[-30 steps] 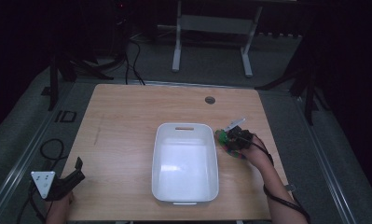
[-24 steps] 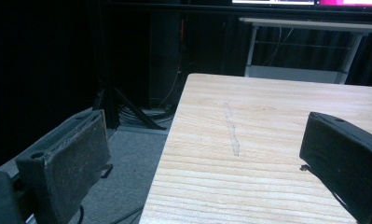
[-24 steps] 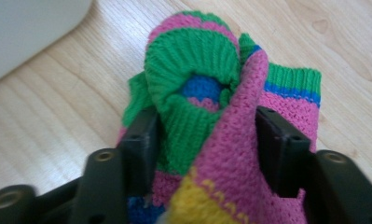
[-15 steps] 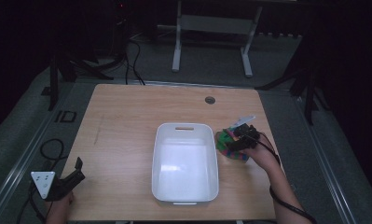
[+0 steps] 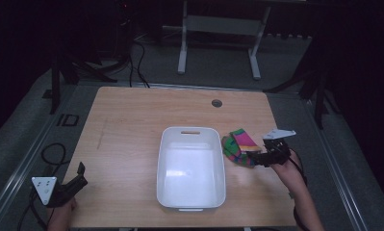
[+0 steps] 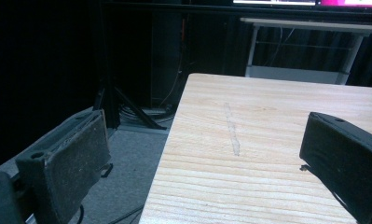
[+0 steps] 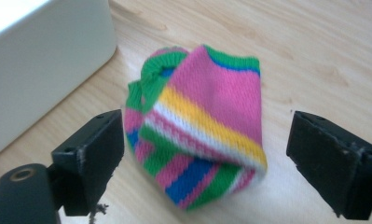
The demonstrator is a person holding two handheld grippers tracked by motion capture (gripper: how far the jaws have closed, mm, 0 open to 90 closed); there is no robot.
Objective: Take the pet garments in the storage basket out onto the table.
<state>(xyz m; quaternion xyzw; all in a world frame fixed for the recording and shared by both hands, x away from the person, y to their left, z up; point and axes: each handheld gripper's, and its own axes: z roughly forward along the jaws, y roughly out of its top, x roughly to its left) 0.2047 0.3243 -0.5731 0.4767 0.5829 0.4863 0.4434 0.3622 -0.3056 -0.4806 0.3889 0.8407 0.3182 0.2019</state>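
Here the striped sock (image 7: 200, 123) lies at twelve o'clock of the right tool (image 7: 207, 154), between its wide jaws; the left tool (image 5: 64, 188), also wide, sits well apart on the counter (image 5: 127, 125).

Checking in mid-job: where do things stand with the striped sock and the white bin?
Nothing looks finished: the white bin is empty. The striped sock lies bunched on the wooden table just beside the bin's right wall. In hand: the right gripper is open with its jaws either side of the sock, not yet closed on it. If the sock belongs in the bin, gripping and moving it remain. The left gripper sits open at the table's near left corner.
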